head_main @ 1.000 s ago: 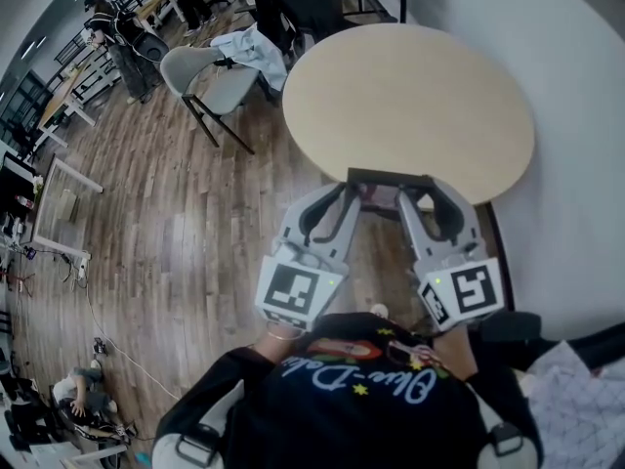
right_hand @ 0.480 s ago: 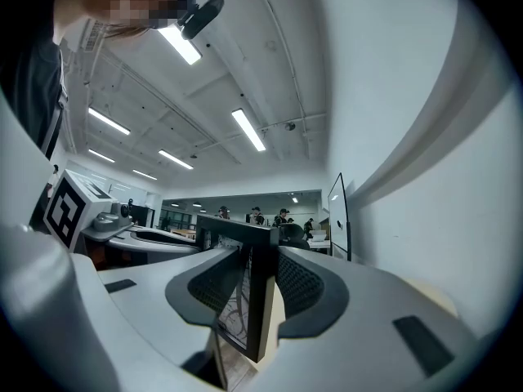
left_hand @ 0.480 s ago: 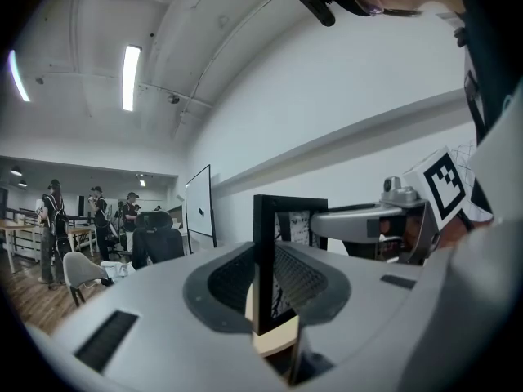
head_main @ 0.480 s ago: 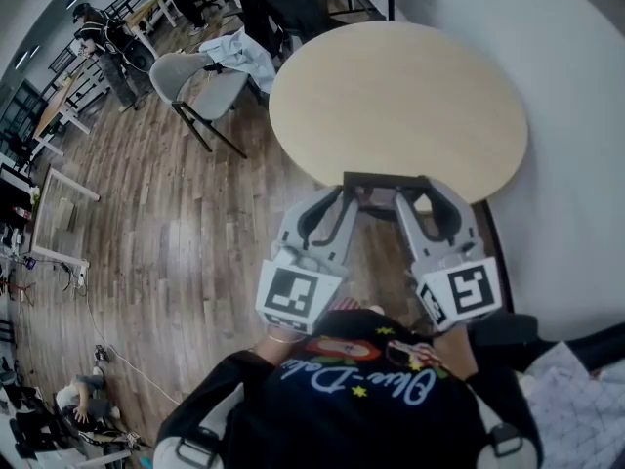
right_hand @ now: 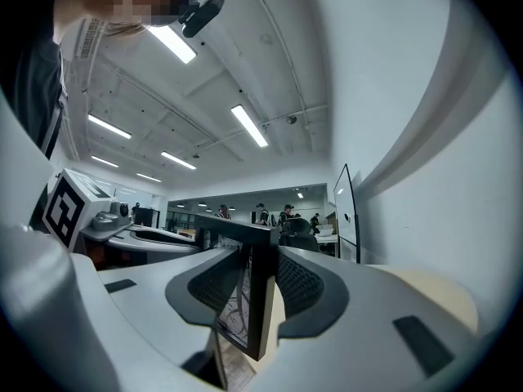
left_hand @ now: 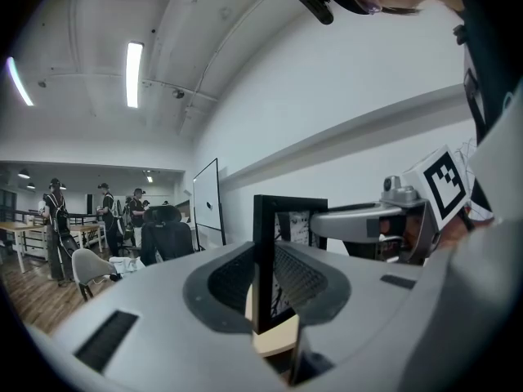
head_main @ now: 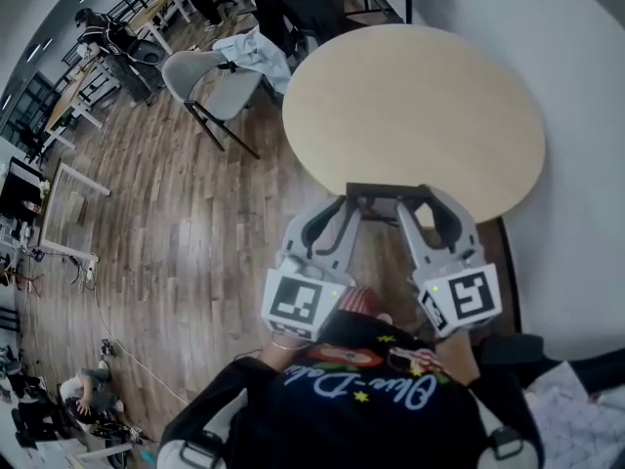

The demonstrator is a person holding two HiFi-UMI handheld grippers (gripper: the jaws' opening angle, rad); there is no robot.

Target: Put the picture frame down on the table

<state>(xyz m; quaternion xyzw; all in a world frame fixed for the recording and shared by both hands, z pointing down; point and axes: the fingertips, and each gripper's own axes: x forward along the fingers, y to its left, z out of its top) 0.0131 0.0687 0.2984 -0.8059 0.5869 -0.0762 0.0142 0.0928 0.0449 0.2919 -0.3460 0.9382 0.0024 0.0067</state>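
Note:
A black picture frame (head_main: 389, 192) with a black-and-white print hangs upright between both grippers at the near edge of the round wooden table (head_main: 420, 96). My left gripper (head_main: 354, 206) is shut on the frame's left side (left_hand: 265, 260). My right gripper (head_main: 418, 206) is shut on its right side (right_hand: 261, 300). The frame's top edge shows in the head view; its lower part is hidden behind the jaws. Whether its bottom touches the tabletop I cannot tell.
A white wall (head_main: 576, 115) runs close behind and right of the table. A grey chair (head_main: 200, 76) with cloth draped on it stands at the table's far left on the wooden floor (head_main: 176, 223). People and desks are farther back left (head_main: 107, 37).
Both grippers have carried the frame a little forward, over the table's near edge. The grips look unchanged.

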